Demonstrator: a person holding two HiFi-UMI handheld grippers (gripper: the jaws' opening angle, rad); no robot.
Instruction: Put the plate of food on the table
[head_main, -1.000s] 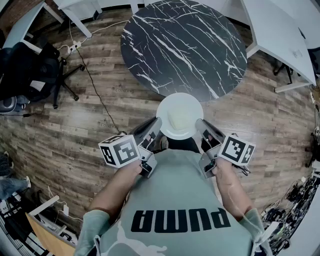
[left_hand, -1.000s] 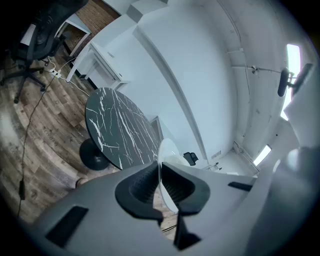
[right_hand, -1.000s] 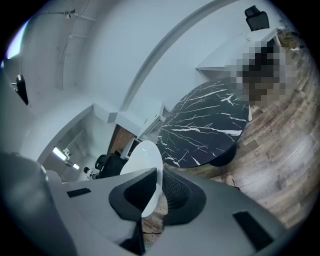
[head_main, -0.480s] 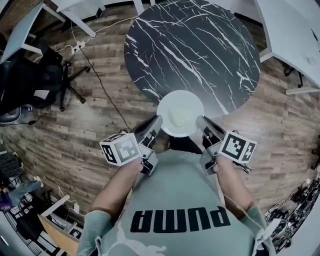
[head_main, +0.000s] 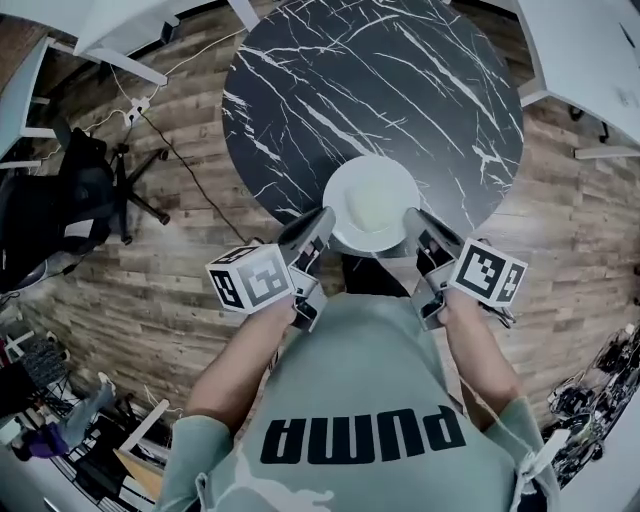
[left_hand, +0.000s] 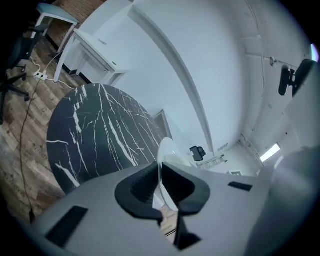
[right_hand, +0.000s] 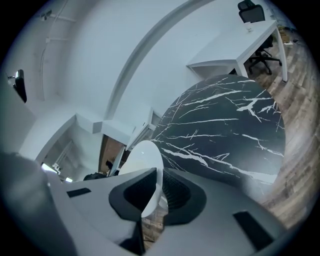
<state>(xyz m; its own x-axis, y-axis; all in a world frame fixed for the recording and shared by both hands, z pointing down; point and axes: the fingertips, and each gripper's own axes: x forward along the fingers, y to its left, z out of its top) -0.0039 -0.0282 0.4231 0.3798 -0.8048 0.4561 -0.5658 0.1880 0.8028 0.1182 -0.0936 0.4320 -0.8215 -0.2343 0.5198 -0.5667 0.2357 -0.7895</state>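
Grippers: the left gripper (head_main: 322, 222) and the right gripper (head_main: 413, 222) each had its jaws closed on the rim of one white plate (head_main: 372, 200).
Left grip: in the left gripper view, the dark ribbed pads pinched the plate's thin edge between them, with the plate seen edge-on and running away from the camera.
Right grip: in the right gripper view, the pads clamped the opposite edge the same way, with the plate's pale face turned to the left of the jaws.
Plate: it was roughly level, carried between the two grippers in front of the person's chest.
Food: a pale yellowish patch (head_main: 372, 210) lay at the middle of the plate; its kind could not be told.
Position: the plate lay over the near edge of the round black marble table (head_main: 380, 90); whether it touched the top could not be told.
Marker cubes: one sat on each gripper, left (head_main: 250, 280) and right (head_main: 487, 272), just ahead of the hands.
Surroundings: a wood-plank floor (head_main: 150, 290) lay under the table, a black office chair (head_main: 70, 200) stood well to the left, and white desks (head_main: 580, 50) stood beyond the table.
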